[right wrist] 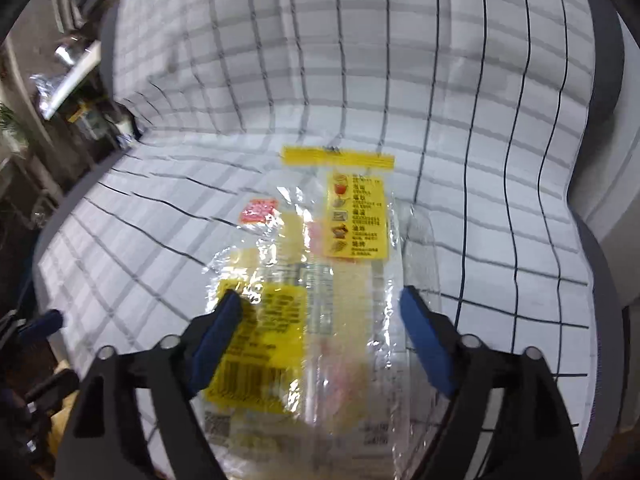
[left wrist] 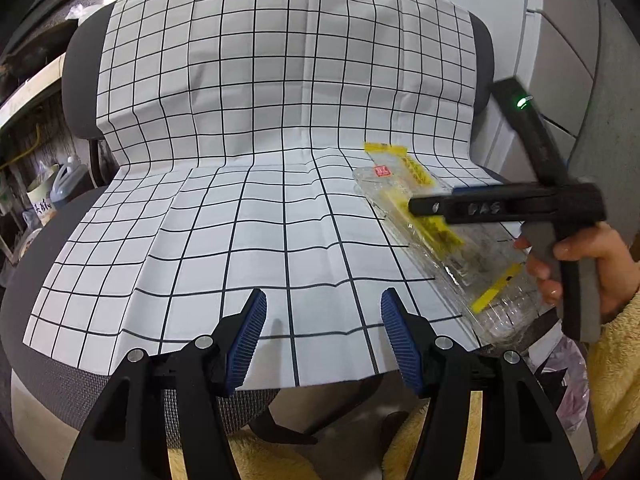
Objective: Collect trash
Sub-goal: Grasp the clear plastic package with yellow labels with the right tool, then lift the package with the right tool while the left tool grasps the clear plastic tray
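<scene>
A clear plastic wrapper with yellow labels (left wrist: 432, 224) lies on the right side of a chair seat covered with a white grid cloth (left wrist: 240, 220). In the right wrist view the wrapper (right wrist: 320, 280) lies flat between and under the open blue fingers of my right gripper (right wrist: 322, 320), which hovers just over it. The right gripper also shows from the side in the left wrist view (left wrist: 432, 205), over the wrapper. My left gripper (left wrist: 324, 328) is open and empty above the seat's front edge.
The cloth runs up the chair's backrest (left wrist: 280, 60). Grey cabinets (left wrist: 568, 60) stand at the right. Jugs and clutter (left wrist: 52, 192) sit on the floor at the left. A thin plastic bag (left wrist: 568, 380) hangs at the lower right.
</scene>
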Tool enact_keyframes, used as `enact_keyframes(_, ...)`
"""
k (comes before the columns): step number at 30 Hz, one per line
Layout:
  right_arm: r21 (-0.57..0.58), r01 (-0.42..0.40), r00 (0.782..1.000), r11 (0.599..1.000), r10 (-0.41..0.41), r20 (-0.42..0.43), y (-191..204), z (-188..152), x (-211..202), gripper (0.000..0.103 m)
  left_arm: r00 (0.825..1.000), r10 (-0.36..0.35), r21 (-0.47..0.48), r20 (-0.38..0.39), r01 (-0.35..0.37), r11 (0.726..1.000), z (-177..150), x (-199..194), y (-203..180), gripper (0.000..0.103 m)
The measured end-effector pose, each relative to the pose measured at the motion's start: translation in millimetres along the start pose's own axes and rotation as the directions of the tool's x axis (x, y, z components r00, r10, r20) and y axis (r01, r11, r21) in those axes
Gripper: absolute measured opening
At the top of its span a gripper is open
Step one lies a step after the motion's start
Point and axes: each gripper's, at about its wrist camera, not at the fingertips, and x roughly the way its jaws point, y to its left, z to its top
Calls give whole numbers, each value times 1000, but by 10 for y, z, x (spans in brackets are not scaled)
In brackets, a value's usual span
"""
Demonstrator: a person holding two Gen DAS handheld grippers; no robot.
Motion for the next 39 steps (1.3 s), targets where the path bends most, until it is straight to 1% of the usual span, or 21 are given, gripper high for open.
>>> enact_keyframes(2, 13, 18, 999, 1000, -18, -37, -11, -58, 112, 89, 1000, 6, -1, -3, -6, 1000, 9, 26, 21, 61)
enact_keyframes(3, -2, 27, 999, 1000, -27, -35, 19, -63, 108, 89, 1000, 8, -3, -5, -8, 1000, 14, 37, 29, 61)
enact_keyframes(5, -10, 55, 996, 998, -55, -71, 58, -52, 140, 89, 1000, 8, -12, -12, -8, 1000, 18, 78, 55, 61)
enact_keyframes(6, -15, 55, 996, 998, -56, -74, 64, -47, 147, 86, 1000, 6, -16, -14, -6, 1000, 14, 89, 62, 61)
enact_keyframes(8, 3, 21, 997, 1000, -21, -69, 53, -48, 132, 64, 1000, -2, -23, -18, 1, 1000, 6, 101, 62, 61)
enact_keyframes(9, 25, 45, 997, 999, -43, -58, 26, -56, 114, 53, 1000, -5, -22, -19, 5, 1000, 1, 97, 54, 61)
enact_keyframes(10, 37, 50, 998, 998, -49, -34, 7, -51, 69, 20, 1000, -6, -16, -18, 6, 1000, -7, 82, 41, 61)
enact_keyframes(11, 66, 0, 1000, 998, 2, -21, -20, -57, 21, 15, 1000, -6, -10, -14, 6, 1000, -14, 58, 29, 61)
enact_keyframes(12, 87, -10, 1000, 996, 11, -7, -29, -60, -25, 13, 1000, -6, -7, -11, 6, 1000, -16, 42, 22, 61)
enact_keyframes(13, 83, -10, 999, 996, 6, 40, -2, -65, -133, 12, 1000, -7, -5, -8, 7, 1000, -18, 17, 15, 61)
enact_keyframes(15, 71, -14, 995, 997, 7, 104, 57, -75, -319, 11, 1000, -10, -3, 0, 10, 1000, -15, -27, -3, 61)
enact_keyframes(18, 88, -41, 976, 995, 21, 217, 91, -72, -683, 10, 1000, -20, 9, 13, 20, 1000, -4, -91, -64, 61)
enact_keyframes(20, 121, -12, 959, 993, -23, 284, 88, -106, -981, 10, 999, -32, 21, 24, 32, 999, 3, -139, -137, 61)
enact_keyframes(22, 153, 12, 946, 988, -60, 317, 66, -176, -1188, 10, 999, -47, 33, 28, 46, 998, 14, -159, -218, 61)
enact_keyframes(23, 177, 32, 940, 984, -90, 329, 34, -249, -1317, 11, 998, -54, 40, 28, 53, 998, 24, -154, -272, 61)
enact_keyframes(26, 233, 55, 933, 971, -133, 335, -93, -468, -1543, 11, 996, -82, 56, 20, 81, 995, 68, -99, -446, 58)
enact_keyframes(28, 255, 87, 927, 963, -172, 333, -156, -646, -1636, 11, 994, -107, 53, 1, 107, 993, 116, -7, -559, 53)
enact_keyframes(31, 292, 132, 918, 947, -227, 324, -280, -936, -1785, 13, 992, -122, 38, -37, 123, 992, 178, 181, -690, 47)
enact_keyframes(34, 334, 146, 912, 931, -258, 320, -410, -1239, -1937, 14, 992, -107, 33, -71, 109, 993, 205, 381, -796, 43)
enact_keyframes(37, 368, 146, 908, 918, -272, 318, -526, -1469, -2051, 16, 992, -69, 44, -107, 74, 996, 207, 599, -880, 37)
enact_keyframes(39, 393, 147, 906, 908, -282, 314, -600, -1603, -2111, 17, 990, -54, 39, -127, 59, 997, 209, 693, -883, 36)
